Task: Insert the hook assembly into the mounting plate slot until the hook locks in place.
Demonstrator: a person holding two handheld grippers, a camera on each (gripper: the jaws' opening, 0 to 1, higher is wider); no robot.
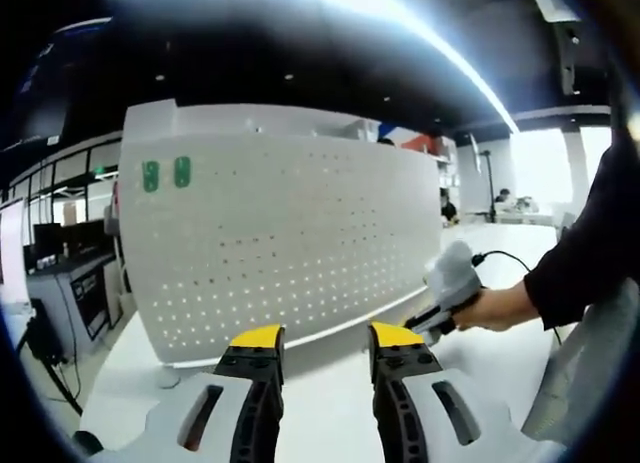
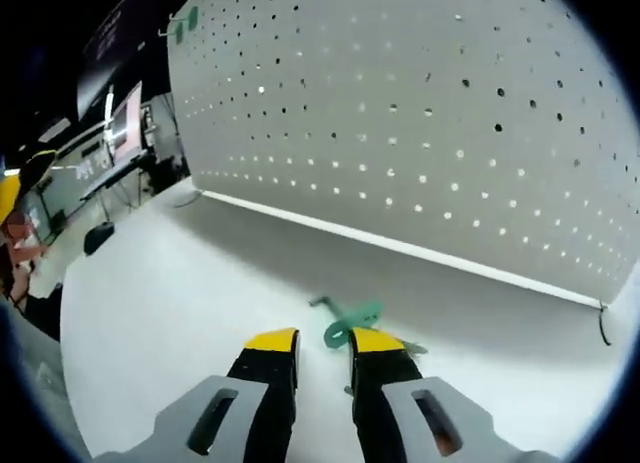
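A white pegboard mounting plate point(image 1: 290, 243) stands upright on the white table point(image 1: 330, 403), with two green hooks point(image 1: 166, 173) hung near its top left corner. My left gripper point(image 1: 327, 338) is open in front of the board's lower edge, nothing between its yellow tips. The right gripper point(image 1: 450, 283) comes in from the right, held by a hand. In the right gripper view, a loose green hook assembly point(image 2: 352, 321) lies flat on the table before the pegboard point(image 2: 420, 123). My right gripper point(image 2: 323, 341) is open just short of the hook, whose near end is partly hidden by the right fingertip.
The pegboard's bottom edge point(image 2: 400, 245) runs across the table behind the loose hook. Desks and monitors point(image 1: 60, 273) stand to the left of the board. A person's dark sleeve point(image 1: 590, 243) is at the right, and a cable point(image 1: 510, 258) trails over the table.
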